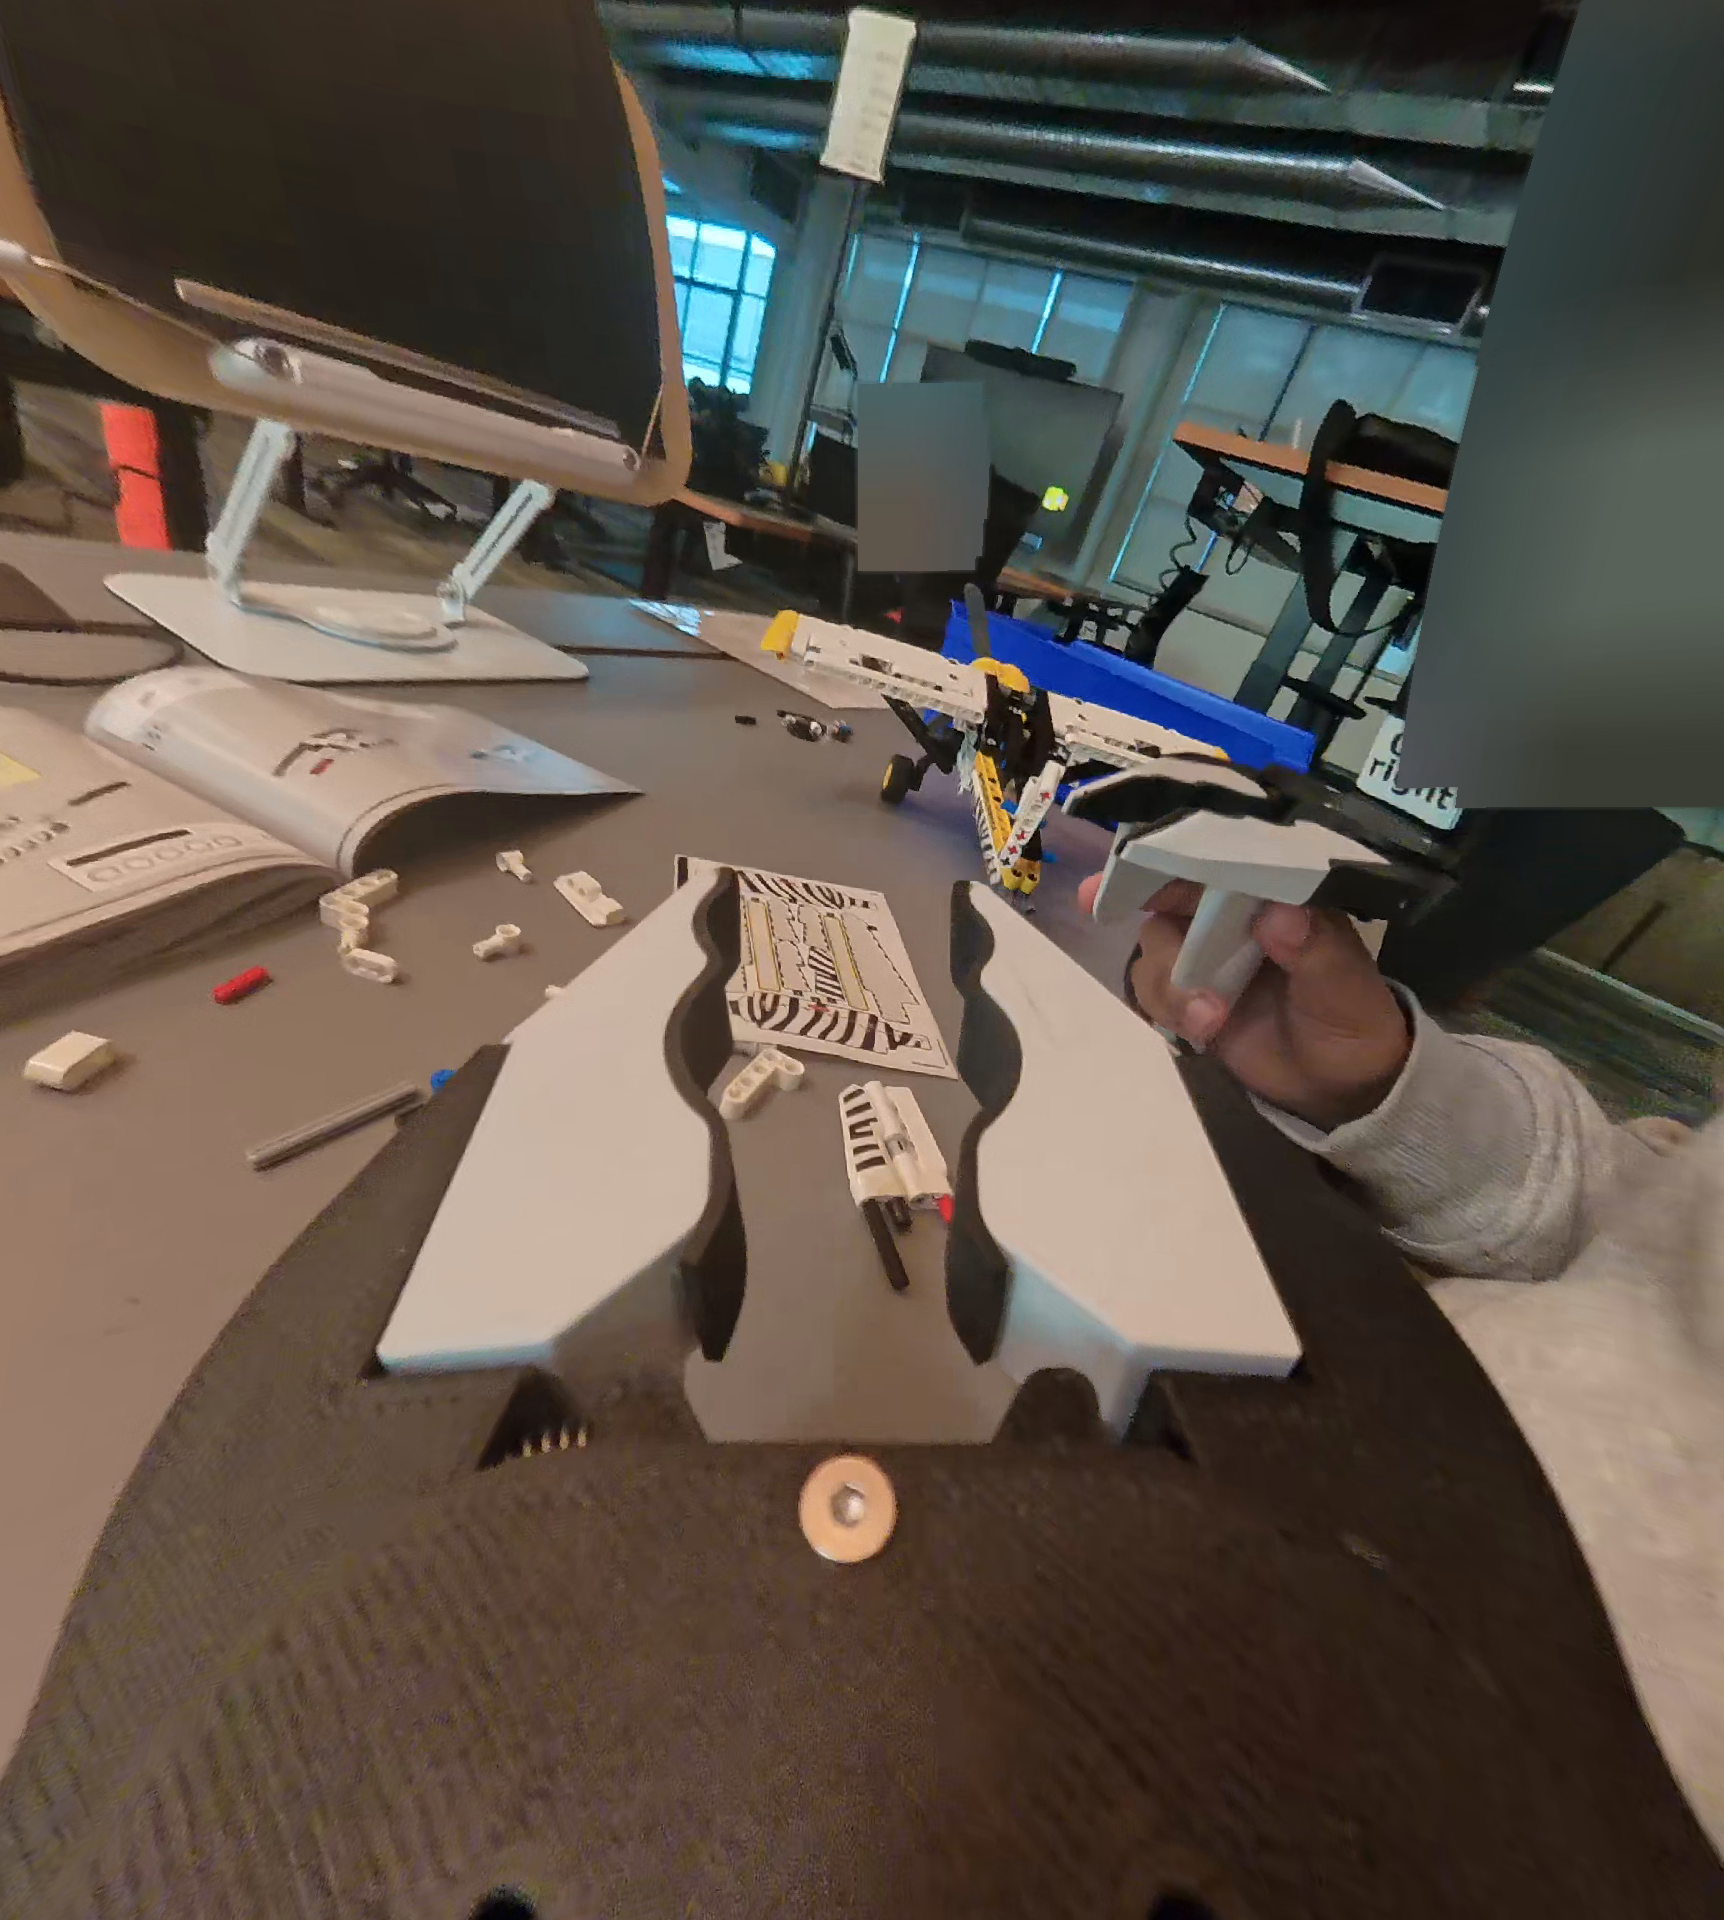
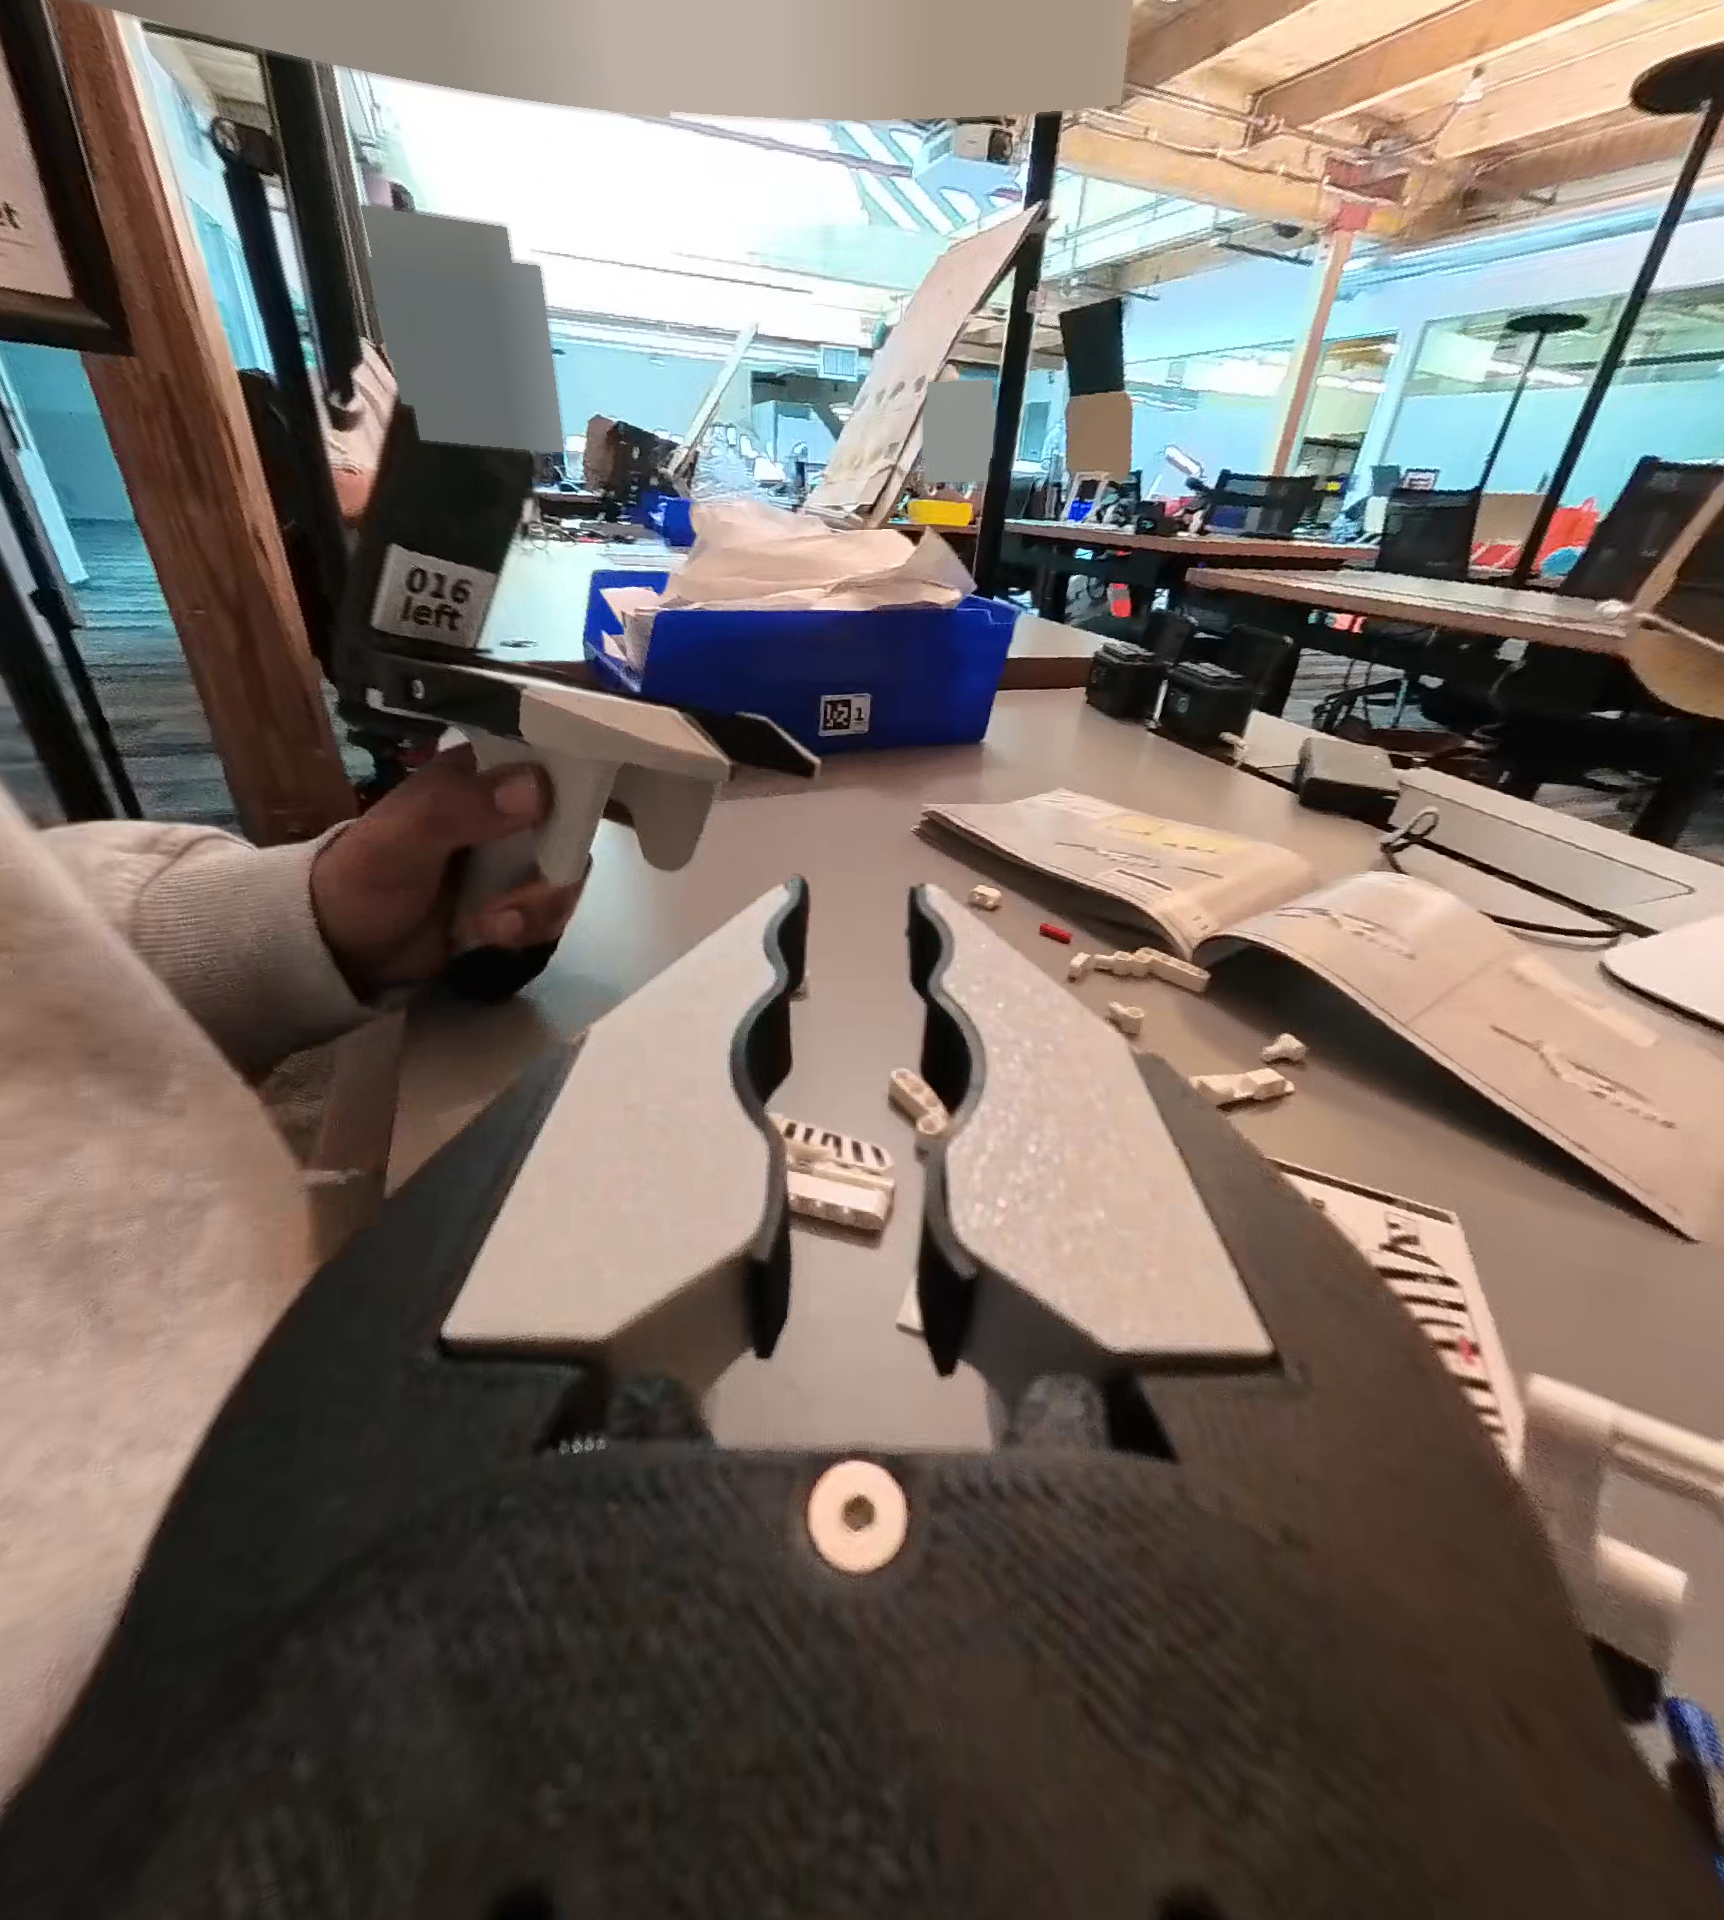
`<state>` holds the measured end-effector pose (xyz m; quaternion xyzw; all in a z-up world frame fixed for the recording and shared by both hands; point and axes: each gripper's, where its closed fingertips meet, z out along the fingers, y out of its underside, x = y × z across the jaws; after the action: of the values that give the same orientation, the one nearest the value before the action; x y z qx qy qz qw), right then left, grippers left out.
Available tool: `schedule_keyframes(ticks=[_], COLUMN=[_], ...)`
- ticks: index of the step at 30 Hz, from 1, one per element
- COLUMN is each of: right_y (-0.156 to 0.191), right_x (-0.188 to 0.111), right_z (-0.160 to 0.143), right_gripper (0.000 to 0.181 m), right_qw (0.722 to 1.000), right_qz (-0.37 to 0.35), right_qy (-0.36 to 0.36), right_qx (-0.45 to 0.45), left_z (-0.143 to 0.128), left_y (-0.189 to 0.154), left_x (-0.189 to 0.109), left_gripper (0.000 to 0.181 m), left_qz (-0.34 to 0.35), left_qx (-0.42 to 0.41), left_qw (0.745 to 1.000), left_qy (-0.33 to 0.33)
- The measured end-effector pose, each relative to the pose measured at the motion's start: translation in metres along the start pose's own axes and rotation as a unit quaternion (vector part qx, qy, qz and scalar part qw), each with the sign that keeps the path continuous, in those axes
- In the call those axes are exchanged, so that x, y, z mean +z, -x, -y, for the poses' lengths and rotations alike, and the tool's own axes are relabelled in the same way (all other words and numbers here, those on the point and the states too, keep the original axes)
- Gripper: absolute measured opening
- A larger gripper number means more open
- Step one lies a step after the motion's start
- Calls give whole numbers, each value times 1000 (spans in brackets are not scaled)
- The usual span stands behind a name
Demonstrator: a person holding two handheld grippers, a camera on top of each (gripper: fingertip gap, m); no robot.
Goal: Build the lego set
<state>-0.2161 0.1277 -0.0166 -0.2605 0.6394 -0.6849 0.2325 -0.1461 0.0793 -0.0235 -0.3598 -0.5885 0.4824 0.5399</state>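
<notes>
Grey desk (image 1: pixel 58 1247), open instruction booklet (image 1: pixel 214 790) as landmark. Well right of the booklet stands the part-built plane model (image 1: pixel 993 727), white wings, yellow and black frame, blue bin (image 1: pixel 1149 675) behind it. Nearer than the booklet lies the zebra-print sticker sheet (image 1: pixel 827 966). Left tongs (image 1: pixel 842 997) spread wide, empty; right tongs (image 2: pixel 853 997) parted less, also empty. Both frame a small white sub-assembly (image 1: pixel 889 1143) with striped face and black pins (right of the booklet, just this side of the sheet). Likely next: close on its white body, not the pins, squarely. Loose white connectors (image 1: pixel 359 925) lie just beside the booklet.
</notes>
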Motion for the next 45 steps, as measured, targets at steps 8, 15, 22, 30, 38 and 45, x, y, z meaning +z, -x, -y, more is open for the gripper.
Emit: schedule_keyframes(ticks=[8,15,22,30,38,45], right_y=[3,15,8,7,7,6], right_x=[-10,-6,-11,-11,-11,-17], right_z=[5,1,6,7,7,10], right_gripper=[13,8,9,9,10,10], right_qw=[999,998,999,999,999,998], right_qz=[-31,-11,-18,-19,-22,-29], right_qy=[-27,-15,-34,-36,-38,-51], right_qx=[-27,-60,-33,-29,-32,-27], left_z=[5,14,21,21,22,23], left_y=[-18,-19,1,5,9,19], left_x=[-14,-22,-29,-28,-30,-30], left_gripper=[49,61,70,76,80,82], left_qz=[-45,-40,-16,-8,-8,5], left_qx=[-26,-15,-72,-83,-99,-124], left_qw=[998,997,992,991,988,985], left_qy=[-34,-71,-104,-106,-114,-120])
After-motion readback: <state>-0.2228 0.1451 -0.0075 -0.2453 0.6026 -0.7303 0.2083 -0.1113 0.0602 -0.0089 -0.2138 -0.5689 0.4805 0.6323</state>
